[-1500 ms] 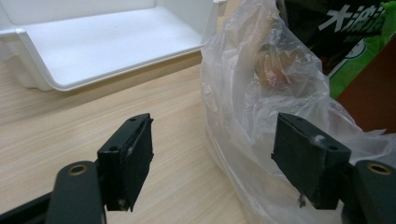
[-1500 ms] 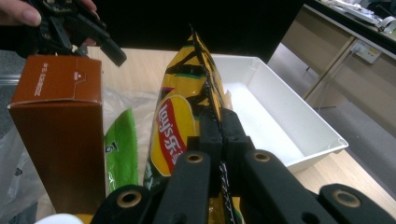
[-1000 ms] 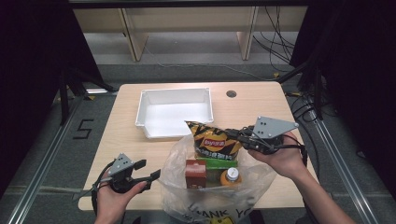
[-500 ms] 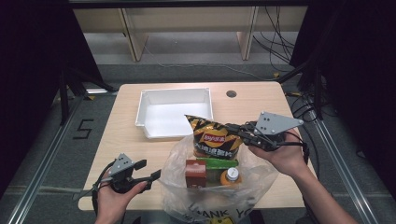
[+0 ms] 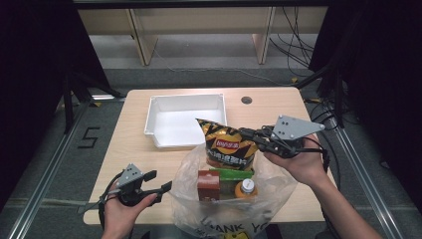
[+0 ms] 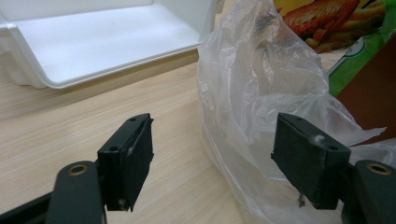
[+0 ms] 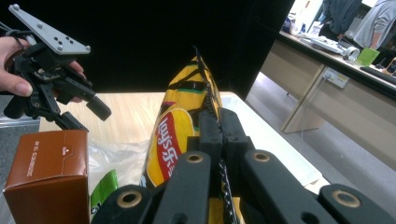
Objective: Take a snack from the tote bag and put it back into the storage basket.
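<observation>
One chip bag (image 5: 230,147) hangs clamped by its crimped edge between the pressed-together jaws of the right gripper (image 5: 256,140), upright above the mouth of the single clear plastic bag (image 5: 278,186) at the near middle of the table (image 5: 278,107). In the right gripper view the bag's serrated seam runs straight through the closed pads, its yellow and black face turned to the left.

Three other items sit inside the plastic bag below it: one brown carton (image 5: 208,184) on the left, one green packet (image 5: 230,174) behind it, and one bottle with an orange cap (image 5: 246,187) on the right.

Farther left, the left gripper (image 5: 158,186) rests low at the table's near edge, its two pads (image 6: 128,158) standing apart with nothing pressed between them; the plastic bag's wrinkled skin lies just beside the right pad, and whether it touches I cannot tell.

One white tray (image 5: 150,117) sits beyond, toward the far left of the table.
</observation>
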`<state>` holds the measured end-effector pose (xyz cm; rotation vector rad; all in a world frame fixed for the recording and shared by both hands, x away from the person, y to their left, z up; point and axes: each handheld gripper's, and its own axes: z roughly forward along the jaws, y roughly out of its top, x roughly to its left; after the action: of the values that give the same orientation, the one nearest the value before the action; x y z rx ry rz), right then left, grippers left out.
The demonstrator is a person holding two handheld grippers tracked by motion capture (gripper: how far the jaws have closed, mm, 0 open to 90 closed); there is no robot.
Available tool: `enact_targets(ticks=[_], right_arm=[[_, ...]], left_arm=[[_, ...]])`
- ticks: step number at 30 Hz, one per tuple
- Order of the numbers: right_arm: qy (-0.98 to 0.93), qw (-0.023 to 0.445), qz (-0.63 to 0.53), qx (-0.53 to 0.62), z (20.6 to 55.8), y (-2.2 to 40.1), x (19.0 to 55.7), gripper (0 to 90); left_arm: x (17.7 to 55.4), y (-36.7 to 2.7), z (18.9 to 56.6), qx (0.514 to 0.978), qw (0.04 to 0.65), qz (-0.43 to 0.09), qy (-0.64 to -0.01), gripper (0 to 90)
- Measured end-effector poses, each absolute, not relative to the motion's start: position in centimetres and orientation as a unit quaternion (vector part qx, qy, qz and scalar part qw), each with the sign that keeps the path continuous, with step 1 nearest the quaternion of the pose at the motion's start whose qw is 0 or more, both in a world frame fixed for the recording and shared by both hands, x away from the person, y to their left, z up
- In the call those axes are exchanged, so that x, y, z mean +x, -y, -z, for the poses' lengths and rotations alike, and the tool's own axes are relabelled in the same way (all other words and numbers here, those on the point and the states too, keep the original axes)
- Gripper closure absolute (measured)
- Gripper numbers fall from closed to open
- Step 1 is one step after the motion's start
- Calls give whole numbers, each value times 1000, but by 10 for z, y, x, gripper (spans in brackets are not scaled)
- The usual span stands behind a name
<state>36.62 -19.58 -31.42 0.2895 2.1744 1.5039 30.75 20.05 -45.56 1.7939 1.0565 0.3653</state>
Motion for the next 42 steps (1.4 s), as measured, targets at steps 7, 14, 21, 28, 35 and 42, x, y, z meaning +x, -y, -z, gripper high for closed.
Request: enact_targets(ticks=[7, 14, 21, 28, 35, 42], right_arm=[[-789, 242, -554, 109, 309, 195, 368, 900], [-787, 232, -560, 112, 305, 194, 369, 900], [-781, 248, -563, 109, 301, 192, 373, 900], [-781, 233, -569, 112, 296, 191, 373, 900], [-774, 239, -575, 114, 289, 189, 375, 900], [-770, 244, -579, 113, 283, 187, 377, 900]], left_arm=[[308, -201, 456, 738, 493, -151, -435, 281], [308, -200, 456, 739, 492, -150, -435, 281], [308, -200, 456, 738, 493, -149, -436, 281], [308, -201, 456, 741, 490, -151, -433, 281], [308, -200, 457, 739, 490, -148, -438, 281], [308, -200, 457, 740, 493, -146, -435, 281]])
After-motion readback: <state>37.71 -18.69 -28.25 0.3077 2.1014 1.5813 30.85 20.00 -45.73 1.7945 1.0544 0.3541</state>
